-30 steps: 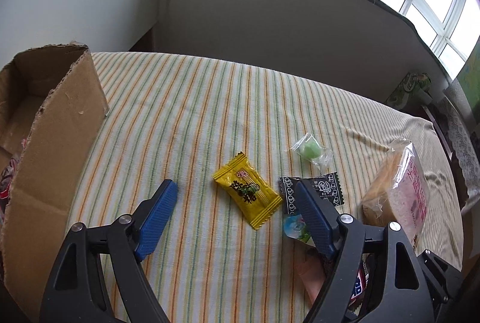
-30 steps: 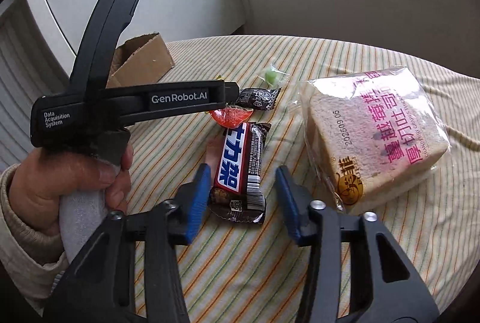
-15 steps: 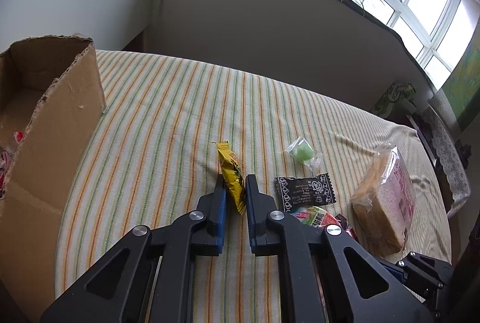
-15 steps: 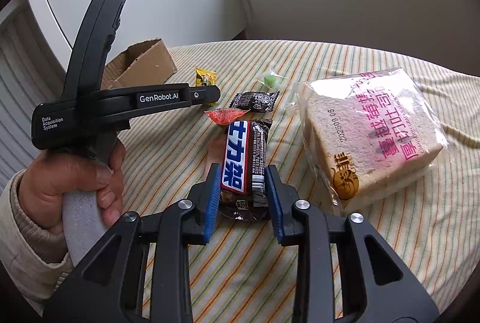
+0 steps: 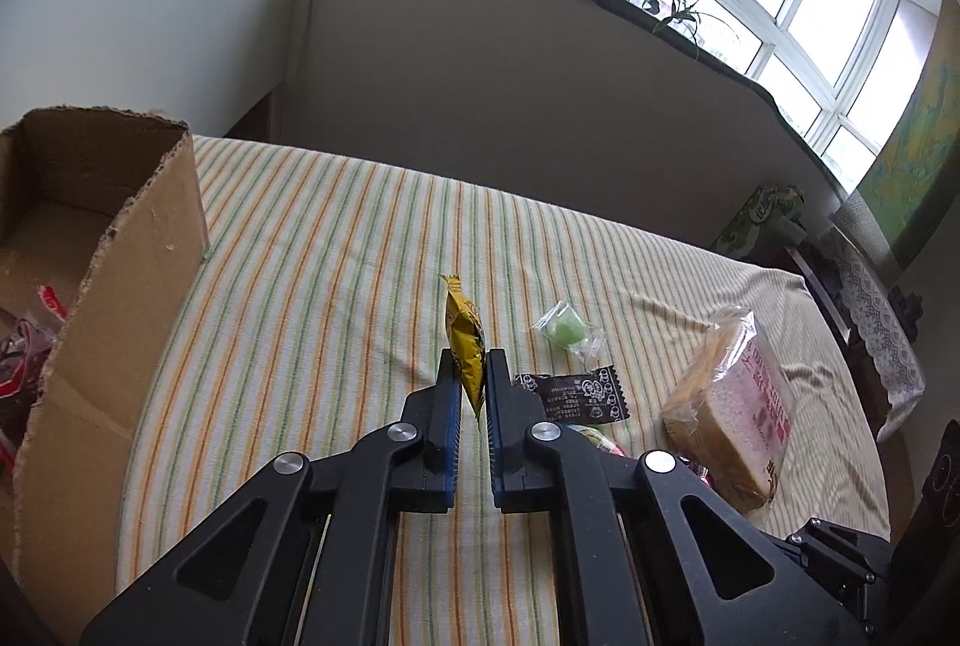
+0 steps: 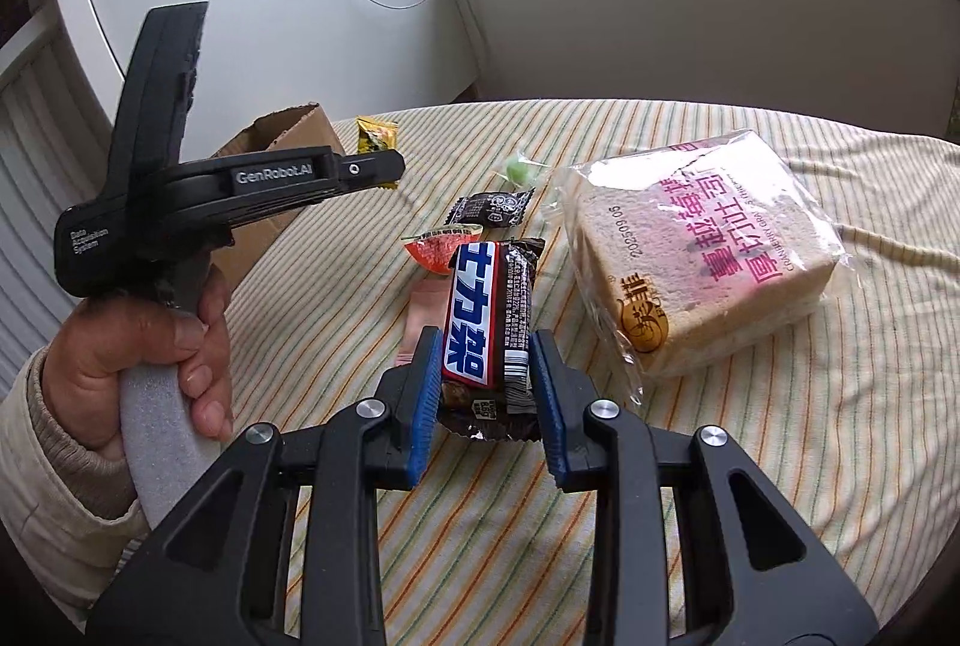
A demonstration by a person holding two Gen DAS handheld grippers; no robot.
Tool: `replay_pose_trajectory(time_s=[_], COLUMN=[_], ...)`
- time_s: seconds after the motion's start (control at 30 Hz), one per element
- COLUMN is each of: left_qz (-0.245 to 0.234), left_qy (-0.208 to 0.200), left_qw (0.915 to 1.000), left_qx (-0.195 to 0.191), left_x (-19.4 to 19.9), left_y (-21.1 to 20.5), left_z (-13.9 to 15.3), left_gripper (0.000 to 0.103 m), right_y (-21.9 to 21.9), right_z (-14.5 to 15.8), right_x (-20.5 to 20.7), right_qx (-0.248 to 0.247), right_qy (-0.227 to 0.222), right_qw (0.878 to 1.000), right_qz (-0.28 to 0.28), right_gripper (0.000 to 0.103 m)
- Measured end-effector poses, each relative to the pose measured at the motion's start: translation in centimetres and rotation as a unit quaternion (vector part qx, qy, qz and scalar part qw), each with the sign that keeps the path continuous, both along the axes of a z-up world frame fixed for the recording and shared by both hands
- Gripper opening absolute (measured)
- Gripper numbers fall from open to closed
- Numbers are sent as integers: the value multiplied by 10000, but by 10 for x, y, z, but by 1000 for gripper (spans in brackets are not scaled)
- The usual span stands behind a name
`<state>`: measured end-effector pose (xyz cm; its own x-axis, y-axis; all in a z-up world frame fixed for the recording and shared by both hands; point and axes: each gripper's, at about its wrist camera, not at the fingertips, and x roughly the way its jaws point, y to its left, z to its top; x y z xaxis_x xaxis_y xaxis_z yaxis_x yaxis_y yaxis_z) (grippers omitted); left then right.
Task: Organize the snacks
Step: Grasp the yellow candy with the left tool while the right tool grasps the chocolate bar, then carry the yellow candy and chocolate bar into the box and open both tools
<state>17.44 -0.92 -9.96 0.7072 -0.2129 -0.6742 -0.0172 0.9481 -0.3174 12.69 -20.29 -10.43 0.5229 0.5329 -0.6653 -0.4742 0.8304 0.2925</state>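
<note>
While the left gripper (image 5: 473,383) is pinching a light, crinkly yellow packet (image 5: 465,346) edge-on above the cloth, the right gripper (image 6: 485,383) is clamping a stiffer chocolate bar (image 6: 485,322) near its tail, likely slippery.

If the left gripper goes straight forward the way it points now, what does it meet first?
Probably nothing close: the left gripper, shut on the yellow snack packet, points over bare striped tablecloth towards the far wall. The cardboard box lies left of that line. Depth is unclear.

Both wrist views look down, close over one striped tablecloth (image 5: 312,286)
</note>
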Motion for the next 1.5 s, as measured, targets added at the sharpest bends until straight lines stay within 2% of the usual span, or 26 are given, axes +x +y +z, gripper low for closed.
replay_pose_trajectory(time_s=[0.17, 0.5, 0.67, 1.03, 1.13, 1.33, 1.5], left_qz=[-59, -148, -152, 98, 214, 683, 1193], left_qy=[-468, -1480, -1841, -1863, -1809, -1684, -1537], left_qw=[9987, 9884, 9824, 9824, 9832, 9831, 9808], left_qx=[190, 317, 282, 99, -87, -206, -133], left_x=[-24, -89, -121, -142, -145, -157, -176], left_y=[-3, -6, 1, 26, 41, 87, 133], left_z=[28, 109, 135, 127, 120, 99, 85], left_gripper=[6, 6, 6, 6, 6, 6, 6], right_y=[-7, -21, -14, 16, 35, 100, 172], right_z=[21, 103, 117, 114, 109, 96, 90], right_x=[-14, -68, -89, -87, -80, -64, -63], right_qx=[60, 114, 67, -113, -178, -270, -224], right_qy=[-267, -1214, -1389, -1338, -1282, -1106, -1056], right_qw=[9995, 9916, 9893, 9907, 9916, 9919, 9862], right_qz=[-135, -430, -445, -199, -16, 571, 1255], right_gripper=[31, 31, 31, 31, 31, 31, 31])
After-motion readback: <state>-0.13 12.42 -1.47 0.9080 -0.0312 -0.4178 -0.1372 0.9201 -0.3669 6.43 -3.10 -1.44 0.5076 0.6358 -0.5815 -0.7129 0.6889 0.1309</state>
